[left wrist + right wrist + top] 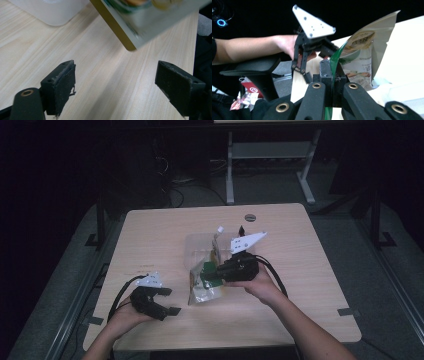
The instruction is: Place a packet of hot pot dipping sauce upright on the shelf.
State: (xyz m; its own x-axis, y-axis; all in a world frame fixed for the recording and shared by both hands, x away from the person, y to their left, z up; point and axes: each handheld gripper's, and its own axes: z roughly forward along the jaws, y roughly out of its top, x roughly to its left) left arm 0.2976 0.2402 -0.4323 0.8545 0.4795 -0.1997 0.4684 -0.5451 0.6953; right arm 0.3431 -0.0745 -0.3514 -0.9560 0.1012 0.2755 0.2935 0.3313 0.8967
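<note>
A snack pouch (202, 292), white and green with a gold edge, hangs tilted just above the middle of the wooden table (150, 240). My right gripper (214, 272) is shut on its green side edge; in the right gripper view the jaws (332, 72) pinch that green film, and the pouch (359, 57) stands up behind them. Near the front left my left gripper (171, 301) is open and points toward the pouch. In the left gripper view its jaws (117, 75) stand wide apart over bare wood, below the pouch's gold corner (130, 37).
A clear plastic container (200, 247) sits just behind the pouch, and its pale wall (55, 12) shows at top left in the left gripper view. A round grey grommet (250, 217) lies near the table's far edge. A metal frame (270, 165) stands on the floor beyond.
</note>
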